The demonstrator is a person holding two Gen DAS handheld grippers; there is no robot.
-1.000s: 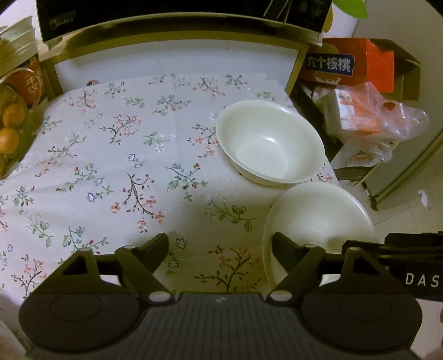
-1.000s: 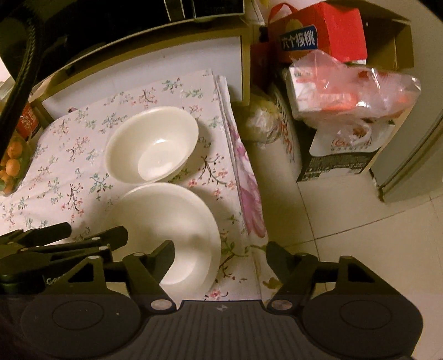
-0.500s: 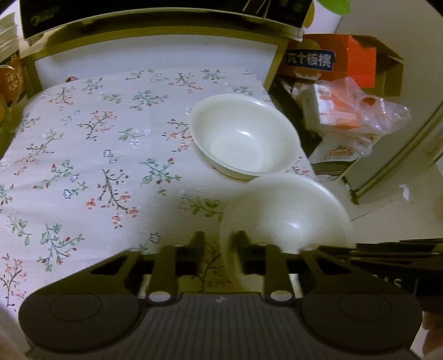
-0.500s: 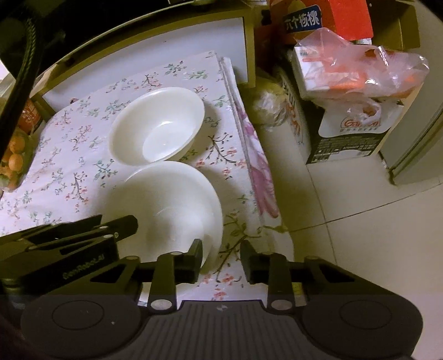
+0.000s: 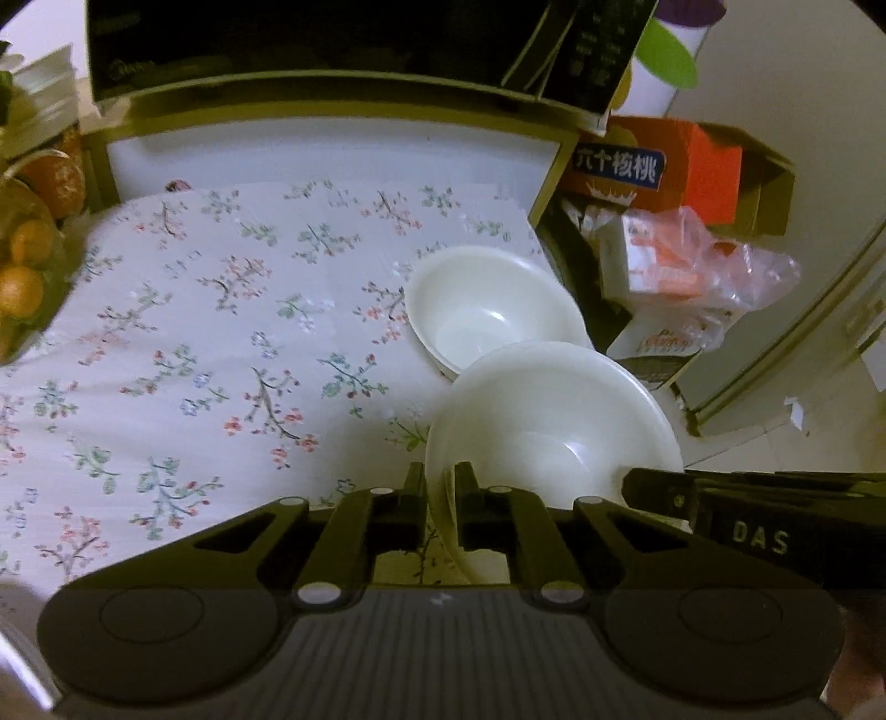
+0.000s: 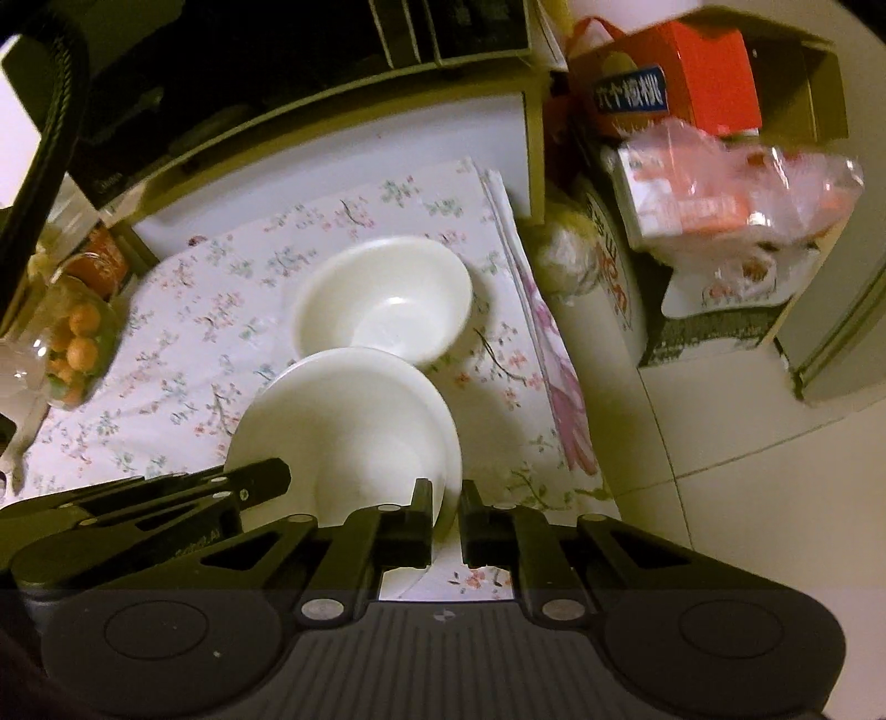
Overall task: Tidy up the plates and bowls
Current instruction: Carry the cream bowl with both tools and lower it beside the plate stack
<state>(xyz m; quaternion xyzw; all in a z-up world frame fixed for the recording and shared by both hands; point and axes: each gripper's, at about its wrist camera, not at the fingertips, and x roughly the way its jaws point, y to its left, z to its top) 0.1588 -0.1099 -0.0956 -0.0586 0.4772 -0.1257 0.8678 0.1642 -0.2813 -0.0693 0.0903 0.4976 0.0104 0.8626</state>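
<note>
Two white bowls are on the flowered tablecloth. My left gripper [image 5: 440,479] is shut on the left rim of the near bowl [image 5: 554,426]. My right gripper [image 6: 446,495] is shut on the right rim of the same near bowl [image 6: 343,432]. The bowl is lifted and tilted, and its far edge overlaps the far bowl [image 5: 493,310]. The far bowl [image 6: 387,304] rests on the cloth near the table's right edge. Each gripper shows at the side of the other's view.
A bag of oranges [image 5: 22,277] sits at the table's left. A dark appliance [image 5: 310,50] stands on a shelf behind. Red boxes [image 6: 675,77] and plastic-wrapped packs [image 6: 720,205] are piled on the floor to the right, beside the table edge [image 6: 531,310].
Both grippers went from open to shut on the near bowl's opposite rims. The bowl has risen off the cloth and moved toward the far bowl.
</note>
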